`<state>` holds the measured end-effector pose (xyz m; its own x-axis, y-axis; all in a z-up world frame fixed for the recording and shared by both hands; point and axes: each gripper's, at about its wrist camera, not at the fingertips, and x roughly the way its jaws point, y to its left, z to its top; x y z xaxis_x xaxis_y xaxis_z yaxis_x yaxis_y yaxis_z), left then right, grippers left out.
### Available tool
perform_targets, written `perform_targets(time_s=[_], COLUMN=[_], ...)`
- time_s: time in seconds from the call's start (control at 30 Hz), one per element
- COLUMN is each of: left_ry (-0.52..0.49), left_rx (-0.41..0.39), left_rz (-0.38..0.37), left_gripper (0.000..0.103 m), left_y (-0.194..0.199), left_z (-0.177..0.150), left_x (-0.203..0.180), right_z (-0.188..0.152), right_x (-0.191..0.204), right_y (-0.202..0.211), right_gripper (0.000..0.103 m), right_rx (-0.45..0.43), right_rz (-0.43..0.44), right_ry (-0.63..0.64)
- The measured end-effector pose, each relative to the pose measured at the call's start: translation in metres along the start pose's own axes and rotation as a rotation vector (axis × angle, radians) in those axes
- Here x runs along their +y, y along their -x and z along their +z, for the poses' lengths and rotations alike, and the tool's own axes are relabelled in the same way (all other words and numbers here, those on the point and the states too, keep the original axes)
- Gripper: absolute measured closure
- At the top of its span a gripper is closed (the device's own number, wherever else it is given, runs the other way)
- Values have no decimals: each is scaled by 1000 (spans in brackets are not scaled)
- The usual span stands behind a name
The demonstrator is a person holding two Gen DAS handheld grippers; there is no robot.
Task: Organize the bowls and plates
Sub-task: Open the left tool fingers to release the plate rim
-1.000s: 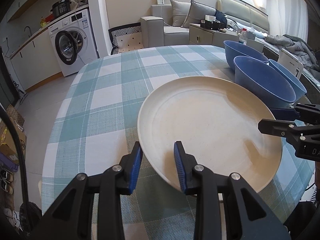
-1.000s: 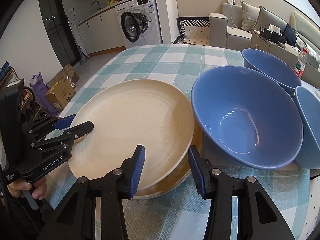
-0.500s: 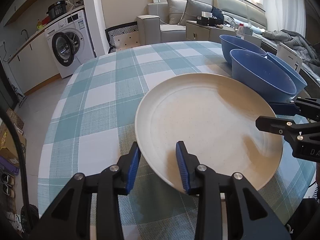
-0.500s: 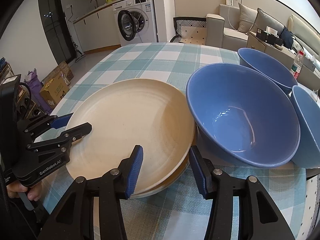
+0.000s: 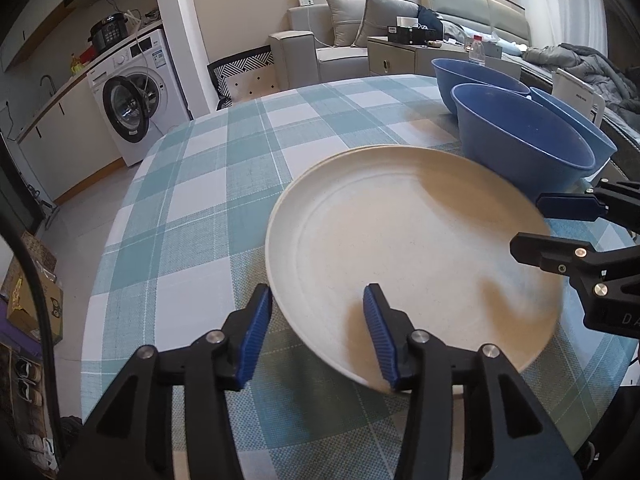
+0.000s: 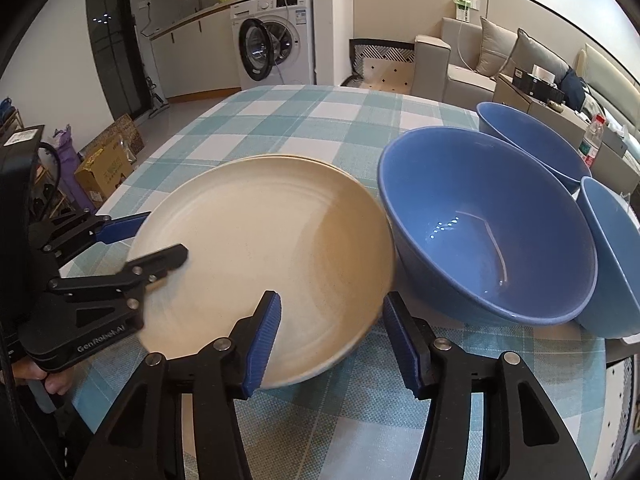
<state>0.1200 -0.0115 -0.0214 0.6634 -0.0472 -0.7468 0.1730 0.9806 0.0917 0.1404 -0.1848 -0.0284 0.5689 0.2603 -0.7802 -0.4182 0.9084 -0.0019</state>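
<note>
A cream plate (image 5: 400,240) (image 6: 260,240) lies on a second cream plate, whose far rim (image 6: 300,158) just shows. My left gripper (image 5: 318,332) (image 6: 152,240) straddles the top plate's left rim. Its jaws are opening and the pads stand off the rim. My right gripper (image 6: 334,336) (image 5: 534,226) straddles the rim near the bowls, its jaws opening too, with no pad pressing. The plate's near edge is blurred. Three blue bowls stand to the right: a large one (image 6: 480,232) (image 5: 520,140) touching the plates, one behind (image 6: 532,140) and one at the far right (image 6: 616,248).
The round table has a teal and white checked cloth (image 5: 200,200), bare to the left and behind the plates. A washing machine (image 5: 136,112), a sofa (image 5: 340,40) and cartons on the floor (image 6: 108,168) surround it. A hand (image 6: 60,384) holds the left gripper.
Both grippers' jaws have spread wider around the plate's rim. The top plate has sunk onto the plate below, which now shows only at the far rim.
</note>
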Motion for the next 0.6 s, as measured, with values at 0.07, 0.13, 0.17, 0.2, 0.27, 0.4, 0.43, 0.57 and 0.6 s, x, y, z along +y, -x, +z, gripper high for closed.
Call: perform_targets(time_s=[0.07, 0.13, 0.17, 0.2, 0.27, 0.4, 0.43, 0.57, 0.6], left_ry=[2, 14, 23, 36, 56, 82, 87, 97, 96], left_rx=[3, 18, 26, 29, 37, 43, 39, 6, -1], left_rz=[1, -14, -25, -41, -61, -90, -100, -115, -121], left_gripper=[52, 51, 50, 50, 49, 44, 42, 21, 21], left_y=[-1, -3, -5, -5, -6, -6, -5, 4, 6], left_z=[0, 0, 0, 0, 0, 0, 0, 2, 3], left_x=[0, 2, 3, 5, 8, 12, 13, 13, 13], right_z=[0, -1, -1, -2, -2, -4, -4, -4, -4], right_x=[3, 3, 2, 1, -1, -7, -8, -10, -10], right_y=[1, 0, 0, 0, 2, 7, 8, 12, 14], right_gripper=[40, 35, 34, 34, 25, 18, 15, 8, 7], right_rx=[-10, -15, -15, -14, -21, -40, -43, -55, -61], right_rz=[0, 0, 4, 7, 7, 16, 16, 27, 31], right_ry=[16, 21, 20, 18, 10, -9, -11, -17, -23])
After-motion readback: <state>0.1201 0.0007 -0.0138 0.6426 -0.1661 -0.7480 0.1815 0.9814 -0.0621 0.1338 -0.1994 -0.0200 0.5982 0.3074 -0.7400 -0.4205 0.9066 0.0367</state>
